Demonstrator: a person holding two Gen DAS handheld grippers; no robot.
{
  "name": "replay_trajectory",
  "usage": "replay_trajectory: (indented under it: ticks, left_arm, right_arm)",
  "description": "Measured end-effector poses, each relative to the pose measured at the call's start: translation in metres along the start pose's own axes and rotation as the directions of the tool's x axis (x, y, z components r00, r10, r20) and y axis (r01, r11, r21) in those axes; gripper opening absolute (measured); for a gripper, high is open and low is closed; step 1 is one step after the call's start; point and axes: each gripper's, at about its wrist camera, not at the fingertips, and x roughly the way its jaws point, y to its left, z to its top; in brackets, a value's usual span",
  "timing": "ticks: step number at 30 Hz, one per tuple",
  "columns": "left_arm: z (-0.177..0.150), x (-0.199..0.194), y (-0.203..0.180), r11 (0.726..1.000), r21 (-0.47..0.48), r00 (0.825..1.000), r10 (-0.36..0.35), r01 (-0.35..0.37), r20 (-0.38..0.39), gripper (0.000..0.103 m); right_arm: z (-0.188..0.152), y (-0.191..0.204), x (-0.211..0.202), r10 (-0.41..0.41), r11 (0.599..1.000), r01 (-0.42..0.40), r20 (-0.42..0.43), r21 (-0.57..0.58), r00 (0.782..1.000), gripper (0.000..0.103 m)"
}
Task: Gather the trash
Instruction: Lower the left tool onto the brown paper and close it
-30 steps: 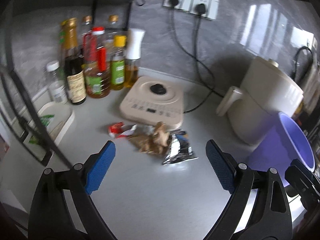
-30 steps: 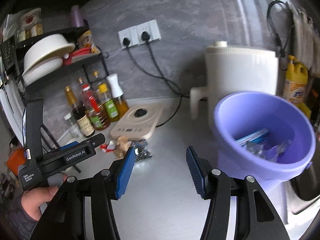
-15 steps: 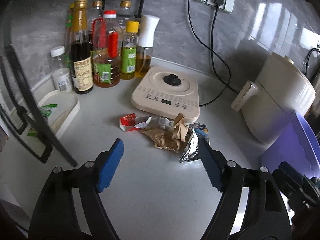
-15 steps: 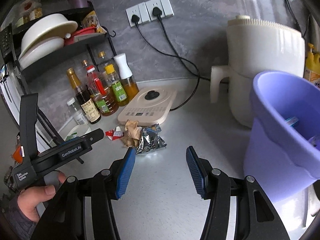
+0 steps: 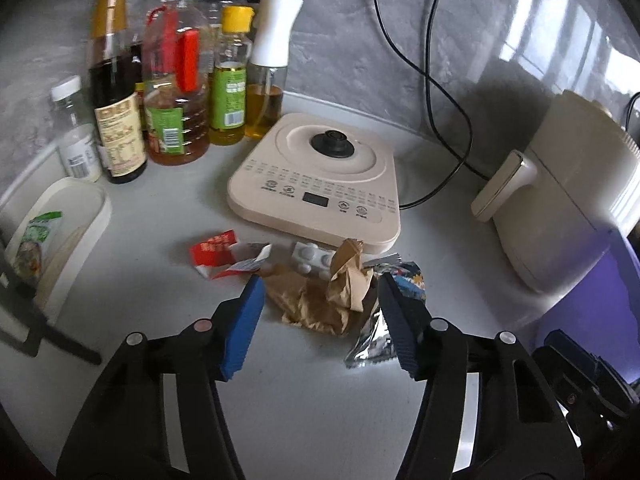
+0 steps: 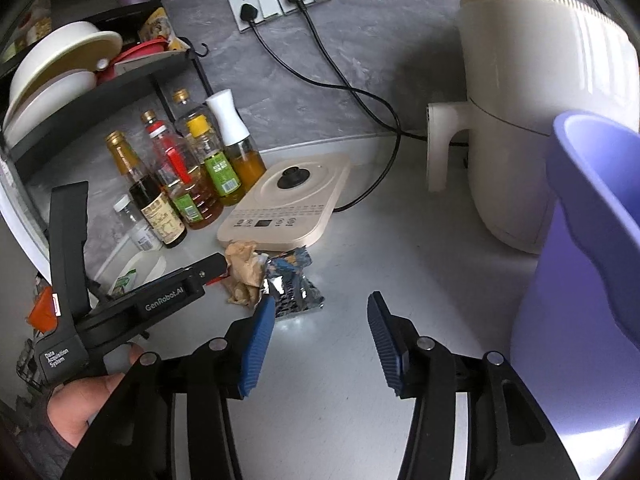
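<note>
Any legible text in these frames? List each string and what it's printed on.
"GenRobot.AI": side of the left gripper, seen from the right wrist view.
"Data Acquisition System": its handle, by the hand.
Unreadable, too small or blurred: bottle labels, cooker panel icons, red wrapper, foil packet.

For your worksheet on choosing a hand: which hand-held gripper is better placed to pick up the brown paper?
Left. The left hand-held gripper is closing with the brown paper between its fingers. The right hand-held gripper has only bare counter between its fingers.
</note>
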Motion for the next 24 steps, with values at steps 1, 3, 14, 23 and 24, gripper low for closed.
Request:
replay_trajectory:
  ticks: [1, 3, 14, 23, 24]
  left_arm:
    - [0.002, 0.005, -0.001, 1.0, 0.0, 1.0, 0.002, -0.002, -0.003, 0.058]
    - [0.003, 0.011, -0.003, 1.0, -0.005, 1.0, 0.006, -0.006, -0.004, 0.058]
    - [0.008, 0.043, -0.004, 0.998, -0.059, 1.0, -0.015, 0.014, -0.021, 0.049]
    - [0.003, 0.049, -0.005, 0.997, -0.063, 0.997, -0.058, 0.055, -0.052, 0.018]
    - [0.002, 0.048, -0.004, 0.996, -0.066, 0.997, -0.059, 0.056, -0.05, 0.017]
  right_arm:
    - [0.001, -0.002, 0.003, 0.002, 1.0, -0.002, -0.005, 0.007, 1.0, 0.048]
    - [0.0, -0.005, 0.009, 0.009, 1.0, -0.009, -0.012, 0.013, 1.0, 0.048]
    - [0.009, -0.011, 0.034, 0.012, 1.0, -0.012, -0.047, -0.006, 0.999, 0.048]
    - [0.013, -0.013, 0.041, -0.009, 1.0, 0.009, -0.049, 0.002, 0.999, 0.048]
    - [0.013, -0.012, 0.042, -0.009, 1.0, 0.009, -0.05, 0.002, 0.999, 0.048]
